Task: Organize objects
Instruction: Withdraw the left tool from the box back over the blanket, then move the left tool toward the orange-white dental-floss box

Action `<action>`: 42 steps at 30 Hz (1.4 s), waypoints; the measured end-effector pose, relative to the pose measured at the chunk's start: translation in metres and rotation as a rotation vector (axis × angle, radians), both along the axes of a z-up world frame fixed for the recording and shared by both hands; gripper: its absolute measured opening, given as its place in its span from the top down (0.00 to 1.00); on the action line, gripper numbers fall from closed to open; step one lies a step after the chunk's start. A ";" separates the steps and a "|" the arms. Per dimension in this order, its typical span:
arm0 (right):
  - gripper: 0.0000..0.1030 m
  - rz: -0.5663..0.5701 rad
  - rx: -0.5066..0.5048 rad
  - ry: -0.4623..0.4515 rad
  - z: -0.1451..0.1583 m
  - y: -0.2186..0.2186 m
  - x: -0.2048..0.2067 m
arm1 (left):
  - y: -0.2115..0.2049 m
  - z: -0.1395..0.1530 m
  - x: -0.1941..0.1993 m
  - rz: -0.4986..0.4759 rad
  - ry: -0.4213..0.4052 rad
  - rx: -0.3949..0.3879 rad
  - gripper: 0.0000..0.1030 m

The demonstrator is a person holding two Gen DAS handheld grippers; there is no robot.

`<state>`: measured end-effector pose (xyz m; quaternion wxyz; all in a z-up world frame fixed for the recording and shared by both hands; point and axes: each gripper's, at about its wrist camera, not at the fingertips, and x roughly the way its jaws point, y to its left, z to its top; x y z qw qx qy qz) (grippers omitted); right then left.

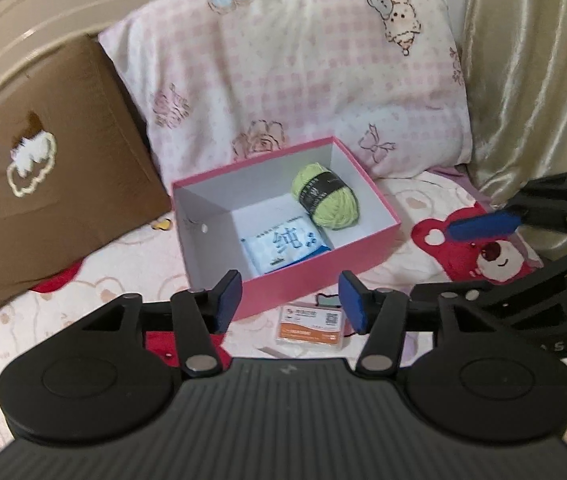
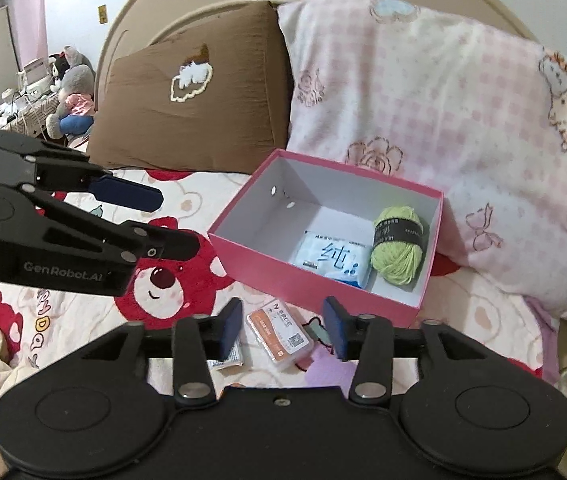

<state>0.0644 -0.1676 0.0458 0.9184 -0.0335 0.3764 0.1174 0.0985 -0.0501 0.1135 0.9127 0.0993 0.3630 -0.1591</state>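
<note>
The pink box (image 1: 325, 254) holds green yarn (image 1: 325, 196) at its 2 o'clock corner, with a tissue pack (image 1: 283, 246) beside it. Both the left gripper (image 1: 289, 300) and the right gripper (image 2: 283, 326) stand parted and empty; an orange card case (image 2: 279, 334) lies at the box's 6 o'clock.

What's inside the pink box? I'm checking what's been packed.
The pink box holds green yarn and a blue-white tissue pack, side by side. Anything beneath them is covered.

The left gripper (image 1: 289, 300) tilts downward with its two blue-padded fingers (image 1: 229, 298) apart and nothing between them. The right gripper (image 2: 283, 326) tilts downward too, its fingers (image 2: 335, 330) also spread and empty. Each gripper shows in the other's view from the side: the right one (image 1: 523, 240) at the right edge, the left one (image 2: 175, 222) at the left edge, both with fingers parted.
</note>
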 end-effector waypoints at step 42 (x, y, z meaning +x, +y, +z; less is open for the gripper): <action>0.10 -0.011 -0.008 -0.075 -0.064 0.012 -0.056 | 0.045 -0.062 -0.050 -0.101 0.104 -0.075 0.16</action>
